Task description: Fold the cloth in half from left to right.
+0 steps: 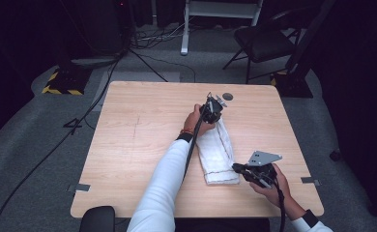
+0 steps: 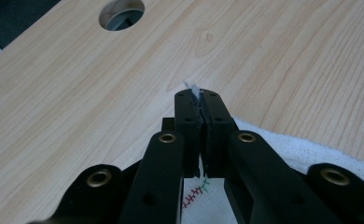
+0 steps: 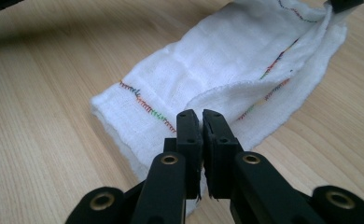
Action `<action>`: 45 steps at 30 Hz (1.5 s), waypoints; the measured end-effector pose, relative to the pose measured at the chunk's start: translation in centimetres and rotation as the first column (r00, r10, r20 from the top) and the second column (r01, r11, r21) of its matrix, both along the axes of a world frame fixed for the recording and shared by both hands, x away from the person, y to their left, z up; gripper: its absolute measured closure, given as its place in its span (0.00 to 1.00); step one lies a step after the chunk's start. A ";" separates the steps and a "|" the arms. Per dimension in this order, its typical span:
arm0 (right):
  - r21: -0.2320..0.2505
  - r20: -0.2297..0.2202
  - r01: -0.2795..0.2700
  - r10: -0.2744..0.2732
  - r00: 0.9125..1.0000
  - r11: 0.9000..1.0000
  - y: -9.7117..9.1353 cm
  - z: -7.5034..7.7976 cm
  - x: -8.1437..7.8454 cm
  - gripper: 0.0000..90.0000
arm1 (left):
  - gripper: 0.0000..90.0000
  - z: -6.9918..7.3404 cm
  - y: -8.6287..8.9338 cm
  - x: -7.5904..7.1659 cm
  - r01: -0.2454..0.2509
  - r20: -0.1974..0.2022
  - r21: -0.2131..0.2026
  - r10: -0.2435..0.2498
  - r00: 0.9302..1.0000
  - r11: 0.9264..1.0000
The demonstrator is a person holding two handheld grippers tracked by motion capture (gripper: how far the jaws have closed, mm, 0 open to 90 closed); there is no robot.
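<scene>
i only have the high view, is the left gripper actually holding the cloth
Observer: Yes. In the left gripper view the left gripper is shut on the cloth; a white tip pokes out past the jaws.
Operator: and the right one
Observer: The right gripper is shut on a near edge of the cloth.
Operator: any markings on the cloth
Observer: Multicoloured stitching runs along its hems.

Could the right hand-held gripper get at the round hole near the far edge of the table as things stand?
Probably not freely: the right hand-held gripper is shut on the near end of the folded white cloth with coloured stitching, and the left hand-held gripper sits before the round hole.
</scene>
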State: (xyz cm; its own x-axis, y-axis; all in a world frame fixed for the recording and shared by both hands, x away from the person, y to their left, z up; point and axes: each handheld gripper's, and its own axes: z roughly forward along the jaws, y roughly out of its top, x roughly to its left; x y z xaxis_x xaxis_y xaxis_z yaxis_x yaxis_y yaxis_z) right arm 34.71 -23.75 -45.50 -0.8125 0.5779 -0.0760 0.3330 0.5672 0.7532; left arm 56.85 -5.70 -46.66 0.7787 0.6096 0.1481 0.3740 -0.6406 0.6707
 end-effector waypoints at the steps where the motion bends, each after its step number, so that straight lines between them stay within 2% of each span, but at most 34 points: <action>1: -0.005 -0.007 -0.004 0.004 1.000 1.000 0.1 -0.2 0.0 0.95 | 0.95 -0.1 0.0 0.0 -0.004 -0.004 0.004 0.004 1.000 1.000; 3: -0.016 -0.014 -0.009 0.009 1.000 1.000 0.2 -0.4 0.1 0.95 | 0.87 -0.2 -0.1 0.1 -0.033 -0.001 0.001 0.033 0.999 0.999; 6: -0.041 -0.030 -0.014 0.012 0.999 0.999 0.5 -0.8 0.1 0.90 | 0.80 -0.1 0.1 -0.1 -0.037 0.001 -0.009 0.037 0.999 0.999; 7: -0.050 -0.034 -0.011 0.010 0.999 0.999 0.6 -0.9 0.1 0.88 | 0.74 0.0 0.1 -0.2 -0.041 0.001 -0.004 0.041 0.999 0.999; 9: -0.061 -0.030 -0.008 0.006 1.000 0.998 0.6 -1.0 0.1 0.82 | 0.70 0.3 0.6 -0.7 -0.038 0.012 -0.015 0.039 0.999 0.999; 16: -0.033 -0.022 0.045 -0.046 0.999 0.998 0.1 -0.5 0.1 0.67 | 0.45 1.8 2.1 -2.7 -0.058 0.061 -0.033 0.060 0.996 0.998; 20: -0.035 -0.028 0.056 -0.057 0.998 0.998 -0.4 -0.5 -0.1 0.59 | 0.33 3.4 3.0 -3.5 -0.066 0.064 -0.075 0.071 0.995 0.995; 23: -0.034 -0.034 0.058 -0.059 0.998 0.998 -0.8 -0.5 -0.1 0.56 | 0.30 4.5 3.6 -3.7 -0.078 0.082 -0.119 0.088 0.993 0.990; 26: -0.025 -0.039 0.080 -0.081 0.996 0.996 -1.1 -0.5 0.1 0.55 | 0.29 5.2 3.3 -3.3 -0.093 0.096 -0.115 0.104 0.990 0.989; 29: -0.031 -0.032 0.084 -0.085 0.996 0.996 -1.1 -0.4 0.1 0.54 | 0.28 5.2 2.7 -2.6 -0.101 0.102 -0.105 0.111 0.989 0.989; 32: -0.039 -0.022 0.083 -0.083 0.996 0.996 -1.1 -0.4 0.1 0.52 | 0.27 5.1 2.3 -1.7 -0.102 0.090 -0.122 0.114 0.989 0.987; 33: -0.038 -0.020 0.086 -0.086 0.996 0.996 -1.1 -0.4 0.1 0.51 | 0.26 5.0 2.2 -1.4 -0.110 0.092 -0.138 0.124 0.988 0.984; 36: -0.038 -0.023 0.088 -0.089 0.996 0.995 -1.2 -0.5 0.3 0.50 | 0.25 4.9 1.7 -0.6 -0.139 0.078 -0.143 0.151 0.985 0.980; 39: -0.038 -0.012 0.080 -0.080 0.997 0.996 -1.4 -0.5 0.3 0.50 | 0.24 5.0 1.6 -1.1 -0.107 0.070 -0.155 0.119 0.990 0.982; 43: -0.061 -0.001 0.088 -0.088 0.996 0.994 -1.9 -0.4 0.8 0.50 | 0.24 4.7 2.2 -2.7 -0.062 0.091 -0.109 0.072 0.993 0.992; 45: -0.063 0.016 0.107 -0.106 0.994 0.992 -2.7 -0.1 1.3 0.49 | 0.24 4.6 2.9 -3.6 -0.043 0.083 -0.113 0.052 0.995 0.993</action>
State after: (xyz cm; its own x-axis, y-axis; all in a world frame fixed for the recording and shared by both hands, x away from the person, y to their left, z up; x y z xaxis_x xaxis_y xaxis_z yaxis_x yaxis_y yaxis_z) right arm 35.99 -26.44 -45.57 -0.7454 0.6548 -0.1249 0.3849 0.5758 0.7213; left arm 53.24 -2.81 -42.09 0.7358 0.6620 0.1427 0.3402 -0.5435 0.7674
